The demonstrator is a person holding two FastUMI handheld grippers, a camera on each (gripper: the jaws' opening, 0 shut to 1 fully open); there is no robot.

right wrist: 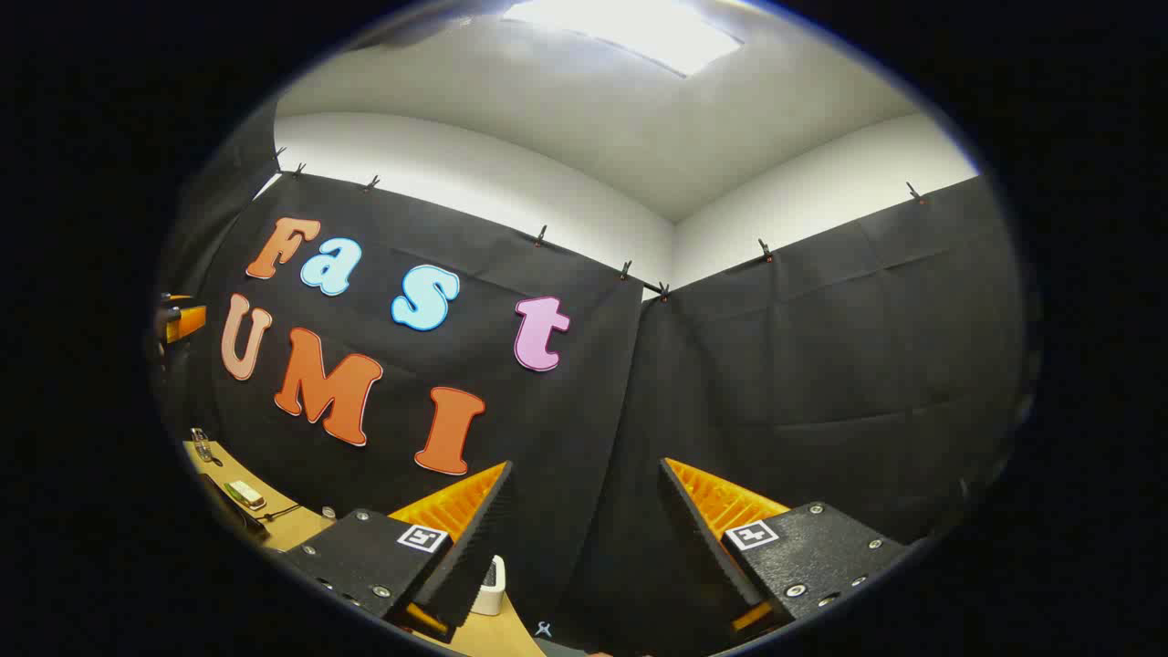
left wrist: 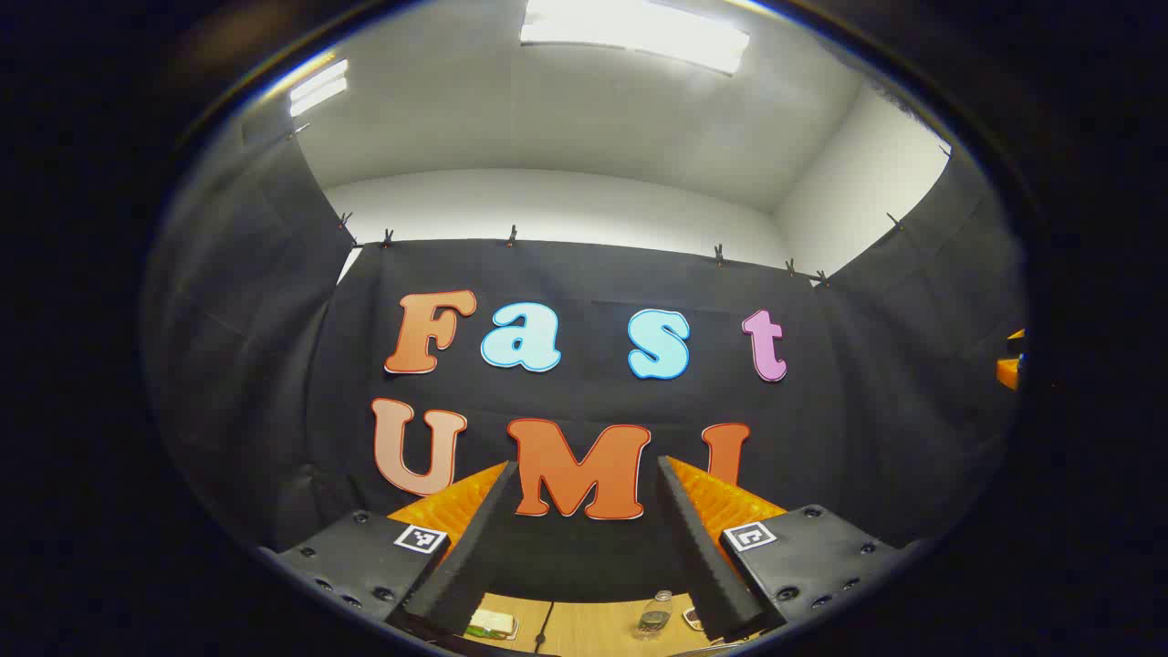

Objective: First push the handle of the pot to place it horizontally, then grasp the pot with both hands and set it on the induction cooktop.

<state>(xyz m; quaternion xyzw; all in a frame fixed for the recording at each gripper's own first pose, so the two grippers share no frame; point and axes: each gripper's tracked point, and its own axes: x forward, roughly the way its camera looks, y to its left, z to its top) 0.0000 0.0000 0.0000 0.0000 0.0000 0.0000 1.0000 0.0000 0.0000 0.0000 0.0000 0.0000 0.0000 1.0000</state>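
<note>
Wooden table, clear bottle (upright), black cable, ceiling lights

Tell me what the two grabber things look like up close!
Each gripper, left gripper and right gripper, has two long wedge-shaped fingers with ridged, saw-toothed inner faces. The fingers sit on dark, speckled blocks dotted with round screws. Each block carries a small white square sticker with a black pattern.

A bench runs along the foot of the booth's back wall. In the left gripper view, a bottle stands on it to the right of a small flat item, with a cable lying between them.
</note>
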